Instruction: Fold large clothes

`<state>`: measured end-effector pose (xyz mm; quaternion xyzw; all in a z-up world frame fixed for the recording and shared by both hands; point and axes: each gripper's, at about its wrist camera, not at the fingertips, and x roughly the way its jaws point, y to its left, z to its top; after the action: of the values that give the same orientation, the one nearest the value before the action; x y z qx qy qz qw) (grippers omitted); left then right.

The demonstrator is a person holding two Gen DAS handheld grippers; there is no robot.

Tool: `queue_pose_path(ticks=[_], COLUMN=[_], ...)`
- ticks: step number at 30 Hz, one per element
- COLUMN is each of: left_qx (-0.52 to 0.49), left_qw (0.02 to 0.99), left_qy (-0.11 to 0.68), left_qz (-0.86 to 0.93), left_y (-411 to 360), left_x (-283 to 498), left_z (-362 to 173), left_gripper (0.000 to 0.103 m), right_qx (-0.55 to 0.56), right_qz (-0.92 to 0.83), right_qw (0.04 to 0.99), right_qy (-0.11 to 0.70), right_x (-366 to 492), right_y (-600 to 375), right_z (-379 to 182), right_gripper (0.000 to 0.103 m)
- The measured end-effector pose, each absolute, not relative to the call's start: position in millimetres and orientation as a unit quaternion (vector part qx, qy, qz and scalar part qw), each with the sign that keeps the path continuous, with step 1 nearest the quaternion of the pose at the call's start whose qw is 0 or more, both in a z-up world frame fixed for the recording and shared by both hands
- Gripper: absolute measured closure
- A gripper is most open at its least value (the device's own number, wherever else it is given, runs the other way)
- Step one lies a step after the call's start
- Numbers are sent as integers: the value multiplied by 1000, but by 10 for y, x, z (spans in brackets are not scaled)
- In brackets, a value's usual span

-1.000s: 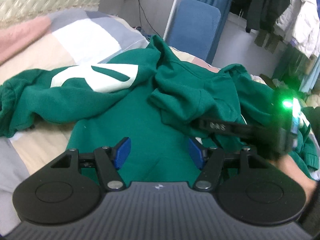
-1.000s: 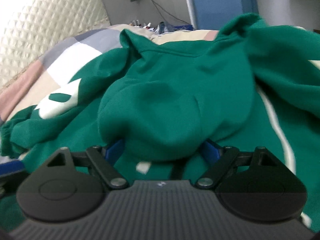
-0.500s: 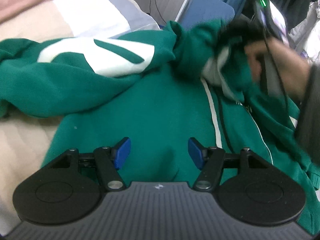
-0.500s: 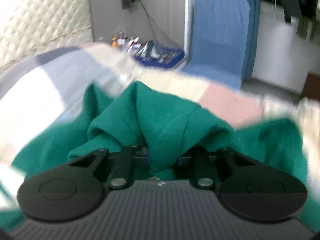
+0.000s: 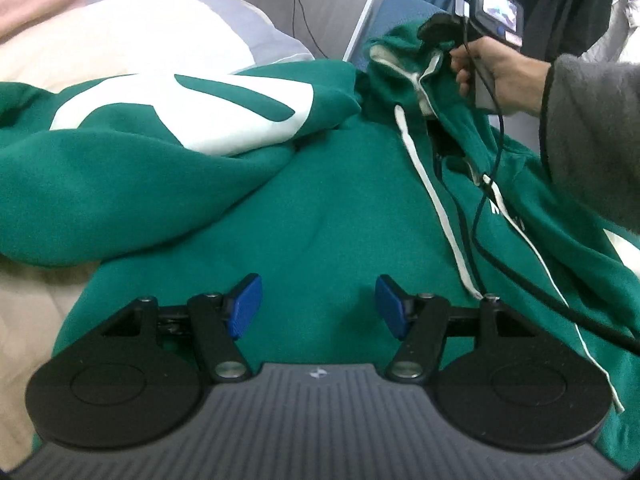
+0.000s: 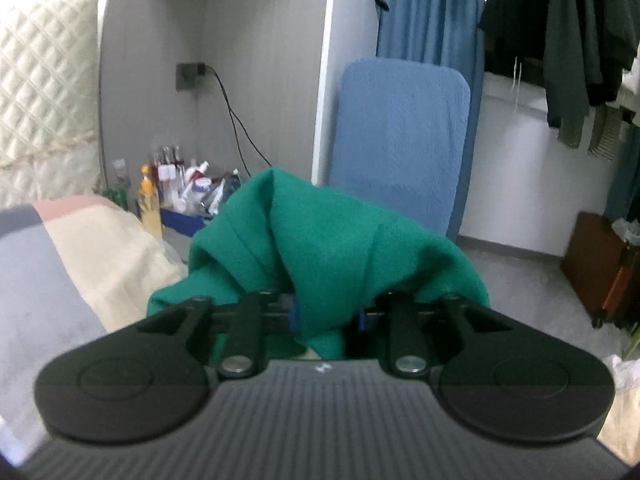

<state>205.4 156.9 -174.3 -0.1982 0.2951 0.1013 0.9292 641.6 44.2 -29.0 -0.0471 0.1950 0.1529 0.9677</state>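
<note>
A large green hoodie (image 5: 320, 208) with a white print on a sleeve (image 5: 188, 108) and white drawstrings (image 5: 436, 200) lies spread on the bed. My left gripper (image 5: 318, 312) is open and empty just above the hoodie's body. My right gripper (image 6: 326, 316) is shut on the hoodie's hood (image 6: 320, 248) and holds it lifted off the bed. It also shows in the left wrist view (image 5: 434, 34) at the far right, pinching the hood (image 5: 400, 46).
The patchwork bed cover (image 5: 132, 32) lies under the hoodie. Beyond the bed's far edge stand a blue chair (image 6: 400, 144), a bin of bottles (image 6: 180, 196) and hanging clothes (image 6: 560, 40). A black cable (image 5: 500, 256) trails across the hoodie's right side.
My right gripper closed on the hood and lifted it up and away from the hoodie's body, which now lies uncovered. My left gripper stayed open over the hoodie.
</note>
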Motion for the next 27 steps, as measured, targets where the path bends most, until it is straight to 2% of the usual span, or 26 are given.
queue_pose_path(ticks=[2,3,4,13,18,27], left_qx=[-198,-198,-198,-205,-195,-147], left_qw=[929,929,928,922,922,929], left_qy=[296,297,297,310,315,318], left_qz=[102,102,102,105,109,117], left_y=[1621,1626,1631,1583,1490,1203], left_x=[2038,2047,2051,1901,1787,1527], left_z=[-1729,-1728,-1724,-1610,-1479,-1295], left_gripper=[35,35,35,35,35,35], right_qx=[-28,-20,-12,5,-3,50], right_qz=[163,164,166,182,178,189], right_qw=[965,966,967,960,957,945], right_qy=[205,199,191,212,229,262], right_x=[6364,6300,6222,5257,4464,3104], right_y=[331,305,257,-488,-1025,-1854], right_z=[-343,-332,-323,-57,80,220], right_gripper=[45,31,27,27,27,27])
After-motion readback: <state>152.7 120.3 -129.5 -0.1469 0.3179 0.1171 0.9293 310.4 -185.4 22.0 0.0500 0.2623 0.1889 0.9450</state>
